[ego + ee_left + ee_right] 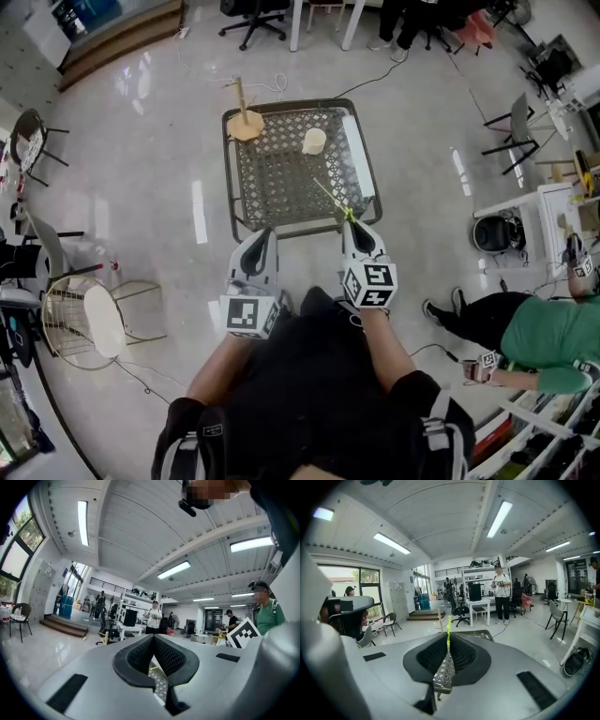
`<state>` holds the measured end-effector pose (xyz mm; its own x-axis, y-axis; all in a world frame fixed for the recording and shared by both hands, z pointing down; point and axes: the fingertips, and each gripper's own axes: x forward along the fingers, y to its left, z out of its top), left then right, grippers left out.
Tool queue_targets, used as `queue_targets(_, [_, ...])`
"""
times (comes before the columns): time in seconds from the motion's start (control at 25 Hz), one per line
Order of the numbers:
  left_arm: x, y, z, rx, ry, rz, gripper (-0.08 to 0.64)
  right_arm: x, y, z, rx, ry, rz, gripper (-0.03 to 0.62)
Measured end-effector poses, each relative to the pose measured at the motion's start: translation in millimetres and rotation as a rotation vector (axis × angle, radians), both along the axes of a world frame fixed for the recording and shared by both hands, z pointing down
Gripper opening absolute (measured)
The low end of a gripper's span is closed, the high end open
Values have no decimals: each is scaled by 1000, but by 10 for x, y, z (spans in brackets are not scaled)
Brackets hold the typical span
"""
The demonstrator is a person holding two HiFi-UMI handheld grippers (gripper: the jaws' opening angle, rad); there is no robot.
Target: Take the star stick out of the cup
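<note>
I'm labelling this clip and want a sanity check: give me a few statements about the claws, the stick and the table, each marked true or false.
1. The right claw is shut on the green stick. True.
2. The green stick stands in the cup. False: it is out of the cup, held apart from it over the near part of the mesh table.
3. The left claw holds the cup. False: it is shut with nothing between its jaws.
4. The cup stands upright on the mesh table. True.
5. The wooden peg stand lies on the floor. False: it stands on the table's far left corner.
</note>
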<state>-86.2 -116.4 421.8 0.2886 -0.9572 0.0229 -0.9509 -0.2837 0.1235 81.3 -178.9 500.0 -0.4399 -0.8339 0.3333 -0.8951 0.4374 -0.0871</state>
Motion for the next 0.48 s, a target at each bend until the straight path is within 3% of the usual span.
queue_targets(0.48, [568, 210, -87, 0, -15, -12, 11, 345, 513, -226, 13, -58, -31, 20])
